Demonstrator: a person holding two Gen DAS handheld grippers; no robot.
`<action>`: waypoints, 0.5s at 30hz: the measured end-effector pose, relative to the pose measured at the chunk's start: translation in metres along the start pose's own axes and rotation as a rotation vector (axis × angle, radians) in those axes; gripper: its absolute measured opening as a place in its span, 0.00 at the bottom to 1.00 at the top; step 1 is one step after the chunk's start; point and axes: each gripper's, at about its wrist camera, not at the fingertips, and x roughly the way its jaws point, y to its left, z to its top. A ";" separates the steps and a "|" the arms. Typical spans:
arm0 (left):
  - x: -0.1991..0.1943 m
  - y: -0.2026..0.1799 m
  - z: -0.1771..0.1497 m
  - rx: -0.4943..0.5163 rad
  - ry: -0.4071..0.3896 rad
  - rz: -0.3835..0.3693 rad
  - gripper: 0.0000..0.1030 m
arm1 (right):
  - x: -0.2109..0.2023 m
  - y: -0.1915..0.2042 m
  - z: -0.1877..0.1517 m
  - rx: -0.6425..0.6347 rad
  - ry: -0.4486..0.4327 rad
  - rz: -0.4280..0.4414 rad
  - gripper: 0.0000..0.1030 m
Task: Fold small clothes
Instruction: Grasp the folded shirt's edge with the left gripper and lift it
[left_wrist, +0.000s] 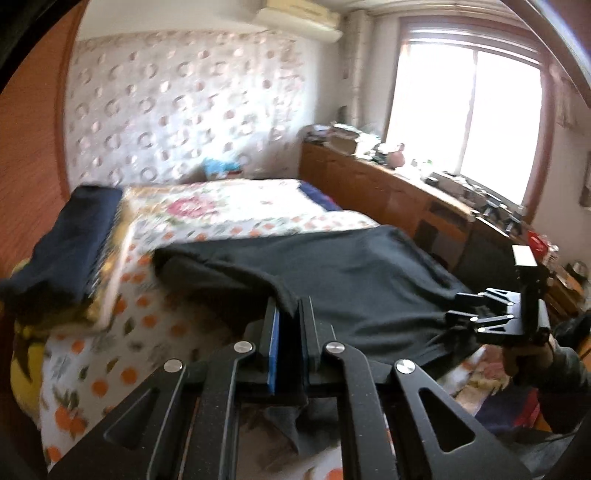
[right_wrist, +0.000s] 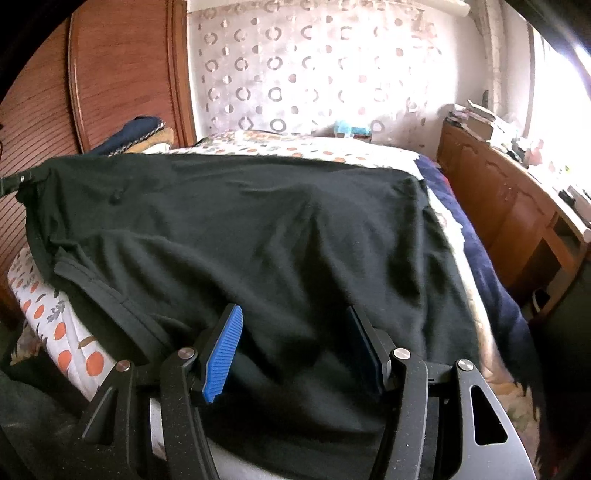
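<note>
— While the black garment (right_wrist: 258, 229) lies spread over the fruit-print bed cover (left_wrist: 147, 317), what does the left gripper (left_wrist: 288, 314) hold?
— Its jaws pinch a fold of the garment's near edge.
— And the right gripper (right_wrist: 295, 343)?
— Its jaws stand apart, cloth between the pads (right_wrist: 225, 350), unpressed.

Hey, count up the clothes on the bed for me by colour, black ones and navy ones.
Black garment: 1, spread on the bed
Navy folded garment: 1, on a folded stack
Total: 2
</note>
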 end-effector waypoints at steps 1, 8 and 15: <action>0.002 -0.009 0.008 0.015 -0.008 -0.026 0.09 | -0.002 -0.003 -0.001 0.006 -0.004 -0.004 0.58; 0.014 -0.048 0.050 0.095 -0.048 -0.121 0.09 | -0.018 -0.019 -0.005 0.042 -0.039 -0.030 0.58; 0.022 -0.089 0.082 0.171 -0.074 -0.199 0.09 | -0.028 -0.023 -0.013 0.059 -0.069 -0.052 0.58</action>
